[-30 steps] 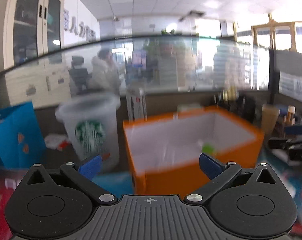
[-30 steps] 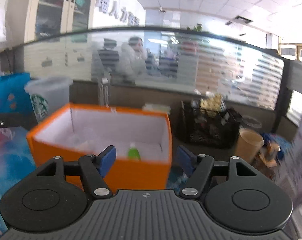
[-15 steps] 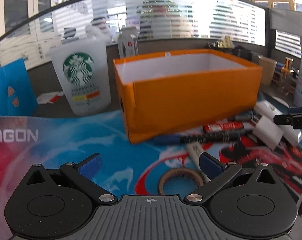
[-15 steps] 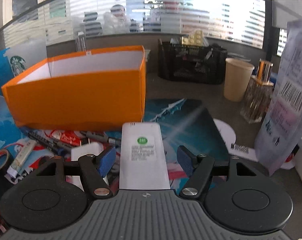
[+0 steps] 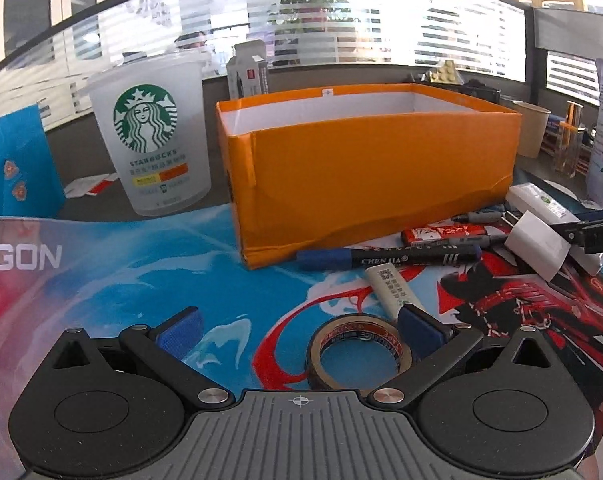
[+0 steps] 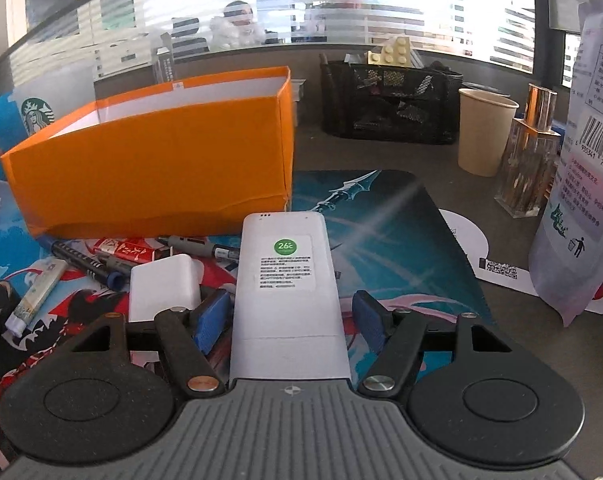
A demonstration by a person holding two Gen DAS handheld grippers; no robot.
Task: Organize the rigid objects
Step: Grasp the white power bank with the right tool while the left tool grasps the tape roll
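Observation:
My left gripper hangs open low over the printed mat. A brown tape roll lies on the mat between its fingers, close to the right pad. Beyond it are a white tube, a blue-capped marker and a white charger. The orange box stands behind them. My right gripper is open and straddles a white remote lying on the mat, with a small gap at each pad. The charger sits just left of it, with markers and the orange box beyond.
A Starbucks cup stands left of the box, beside a blue bag. On the right are a paper cup, a black mesh organizer, a glass bottle and a tall plastic pouch.
Both grippers have come down from above the box to just over the mat. The remote now lies between the right fingers and the tape roll between the left ones.

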